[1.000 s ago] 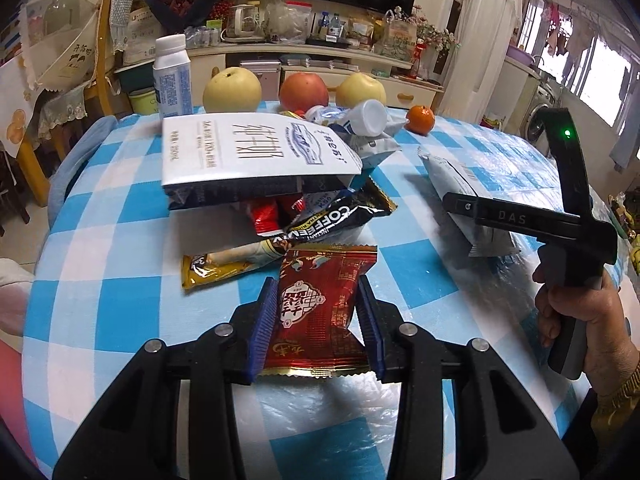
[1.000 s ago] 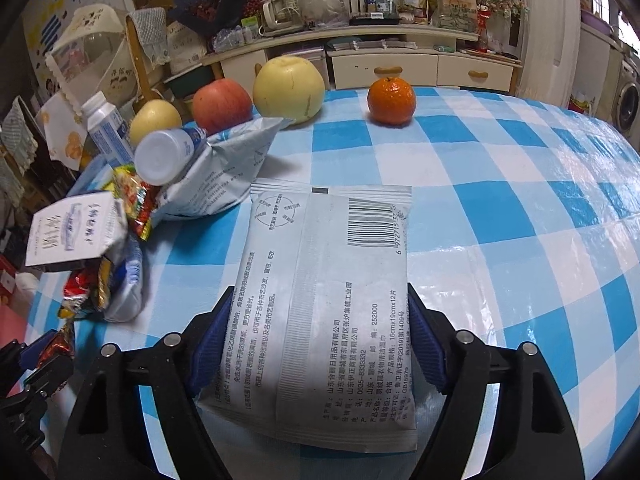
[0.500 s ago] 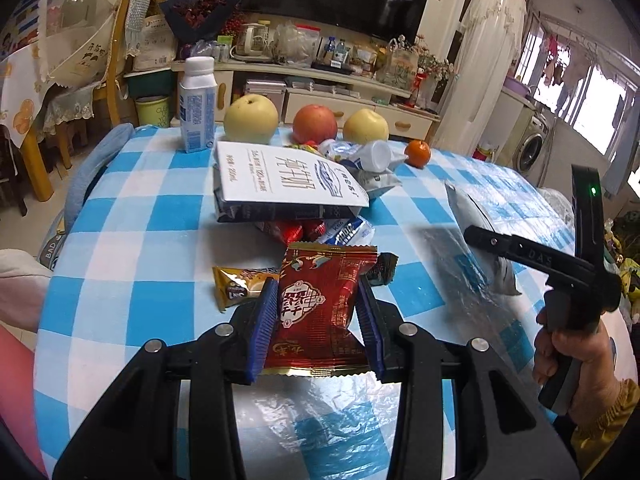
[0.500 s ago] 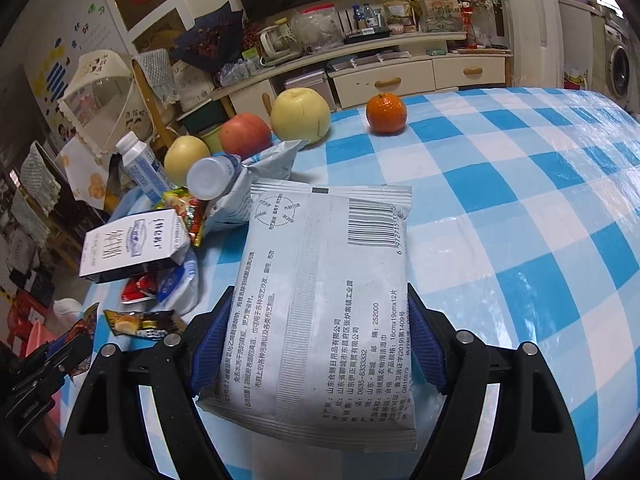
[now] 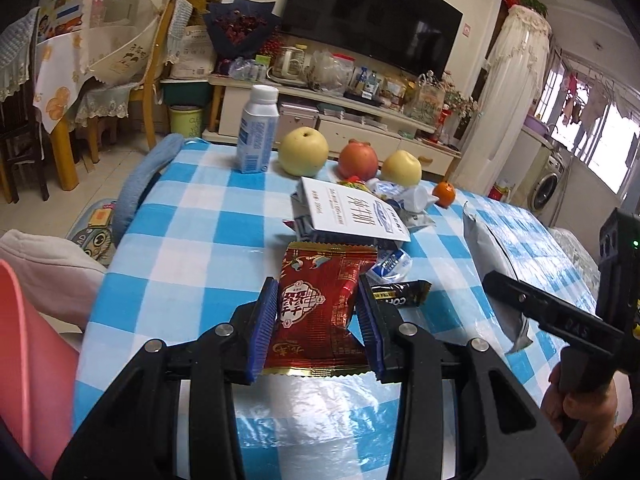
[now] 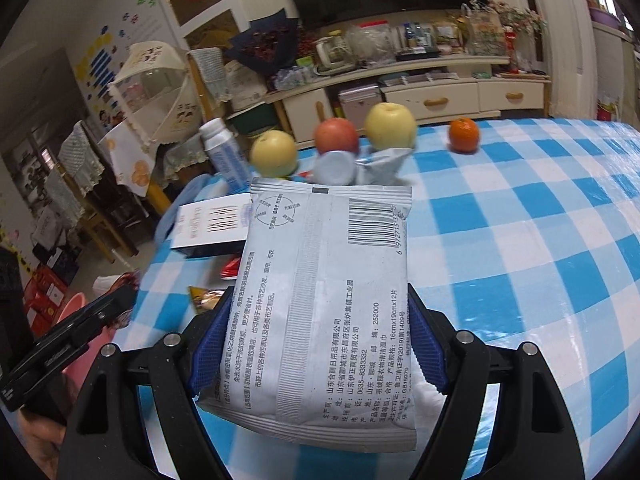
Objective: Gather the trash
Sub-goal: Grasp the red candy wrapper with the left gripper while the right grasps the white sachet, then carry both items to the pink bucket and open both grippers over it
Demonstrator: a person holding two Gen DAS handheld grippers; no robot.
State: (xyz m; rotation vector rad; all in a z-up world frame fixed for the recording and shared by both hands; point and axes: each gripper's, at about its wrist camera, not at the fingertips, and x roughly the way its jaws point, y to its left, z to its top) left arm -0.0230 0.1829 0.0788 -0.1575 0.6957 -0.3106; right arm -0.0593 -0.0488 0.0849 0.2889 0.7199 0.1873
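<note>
Both grippers had lifted and pulled back from the trash pile since a second ago, each keeping its load. Left gripper (image 5: 316, 320) stayed clamped narrow on the red snack packet (image 5: 320, 312), held above the blue-checked table (image 5: 192, 240). Right gripper (image 6: 316, 344) gripped the grey wipes pack (image 6: 324, 300) wide, clear of the tabletop; white carton (image 5: 352, 212) and black coffee sachet (image 5: 400, 296) were left on it

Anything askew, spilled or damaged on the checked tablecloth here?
No spill shows. A small bottle lies tipped on its side among crumpled wrappers by the white carton, which lies flat atop the litter. The milk bottle and fruit stand tidy.
</note>
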